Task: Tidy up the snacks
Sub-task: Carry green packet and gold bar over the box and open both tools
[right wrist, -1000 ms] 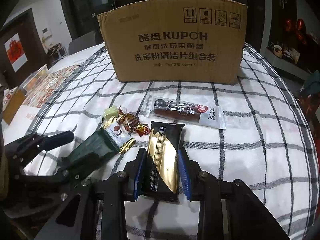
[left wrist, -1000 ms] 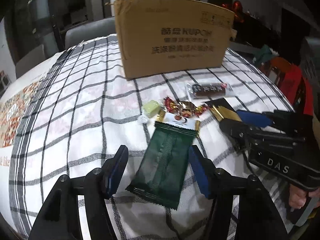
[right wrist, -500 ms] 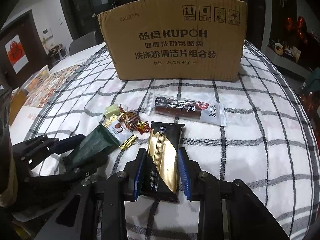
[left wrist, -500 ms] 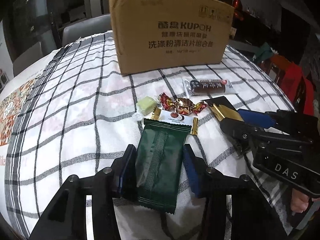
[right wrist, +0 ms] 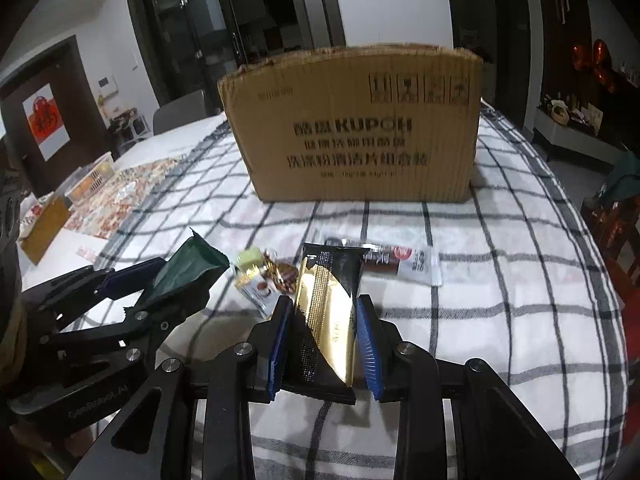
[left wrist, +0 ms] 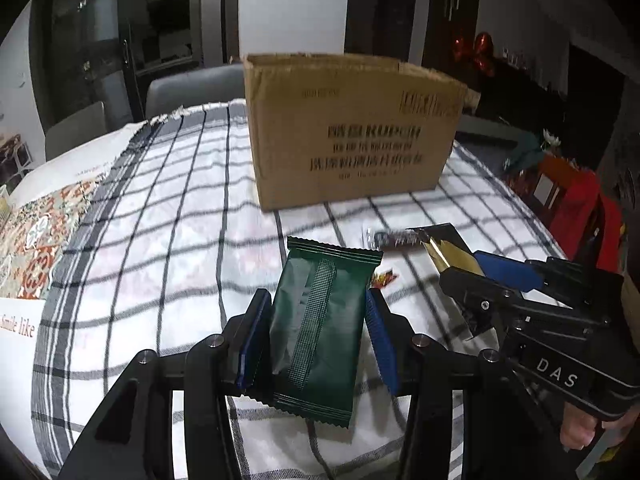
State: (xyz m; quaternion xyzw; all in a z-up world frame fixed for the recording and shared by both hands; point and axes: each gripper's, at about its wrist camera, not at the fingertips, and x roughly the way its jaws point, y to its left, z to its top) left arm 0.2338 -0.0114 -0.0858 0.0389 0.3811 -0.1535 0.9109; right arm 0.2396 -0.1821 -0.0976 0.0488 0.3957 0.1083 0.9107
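Left wrist view: left gripper [left wrist: 316, 336] jaws clamp the green packet [left wrist: 320, 332]; right gripper [right wrist: 322, 344] jaws clamp the gold packet [right wrist: 328, 316]. Both should be carried level above the cardboard box [right wrist: 352, 128] rim before release.

Grippers: 2, a left gripper [left wrist: 316, 336] and a right gripper [right wrist: 322, 342], w/ 2 blue pads each. Cardboard box [right wrist: 352, 128]: 1. Green packet [left wrist: 318, 328]: 1. Black-and-gold packet [right wrist: 328, 312]: 1. Long dark snack bar in clear wrapper [right wrist: 396, 262]: 1. Pale green sweet [right wrist: 250, 259]: 1. Foil-wrapped candy [right wrist: 280, 274]: 1, approx., partly hidden. Small white sachet w/ gold edge [right wrist: 258, 288]: 1. Checked tablecloth [right wrist: 500, 280]: 1. Chairs [left wrist: 192, 84] behind table: 2 seen in left view.
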